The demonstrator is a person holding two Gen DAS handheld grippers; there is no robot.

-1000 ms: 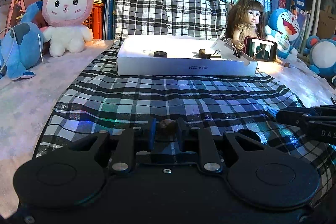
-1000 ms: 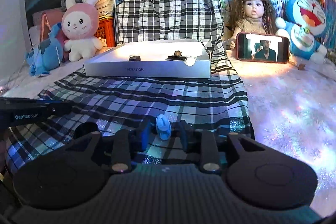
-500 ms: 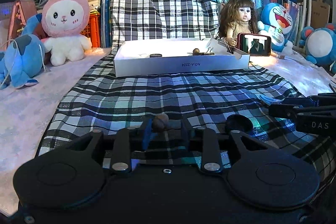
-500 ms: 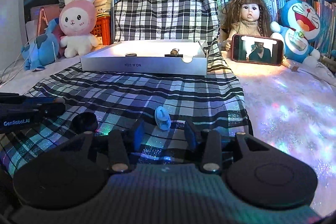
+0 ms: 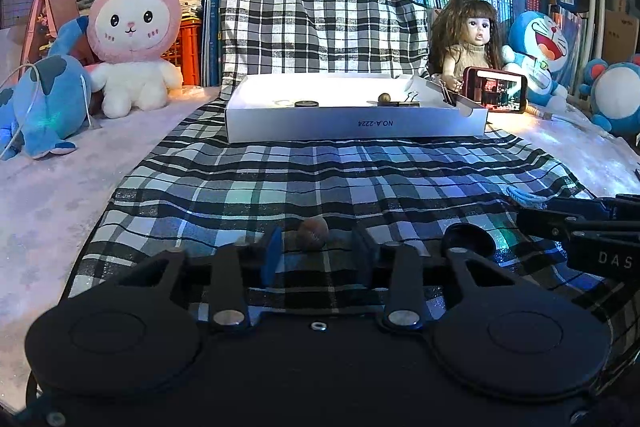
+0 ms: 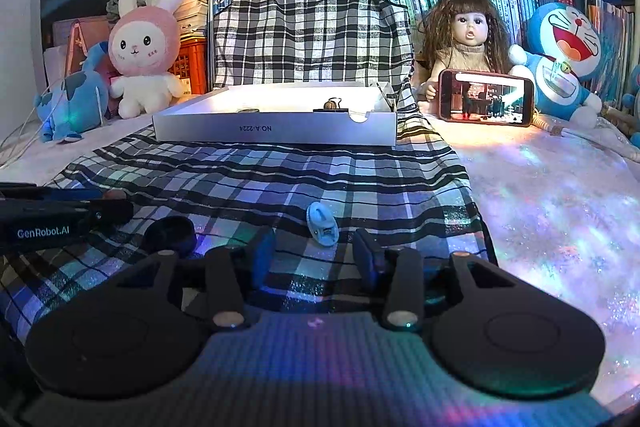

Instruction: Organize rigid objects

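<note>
A small brown ball (image 5: 313,233) rests on the checked cloth (image 5: 320,179) just at the tips of my left gripper (image 5: 316,251). Its jaws are closing with a gap on either side of the ball, so the pads do not press it. A light blue clip (image 6: 322,223) stands on the cloth just ahead of my right gripper (image 6: 314,253), whose jaws are apart and clear of it. A black round lid (image 5: 466,241) lies between the two grippers. At the back stands the white box (image 5: 356,125), holding a black disc (image 5: 307,103), another brown ball (image 5: 385,99) and a binder clip (image 5: 408,103).
Plush toys (image 5: 134,39) sit at the back left. A doll (image 6: 464,39), a lit phone (image 6: 486,97) and a blue plush (image 6: 560,59) are at the back right. Books and crates line the rear. The pale sparkly cover (image 6: 560,207) lies right of the cloth.
My left gripper was shut on the brown ball and has let it go; the ball now lies on the cloth. My right gripper's jaws have spread wider beside the blue clip.
</note>
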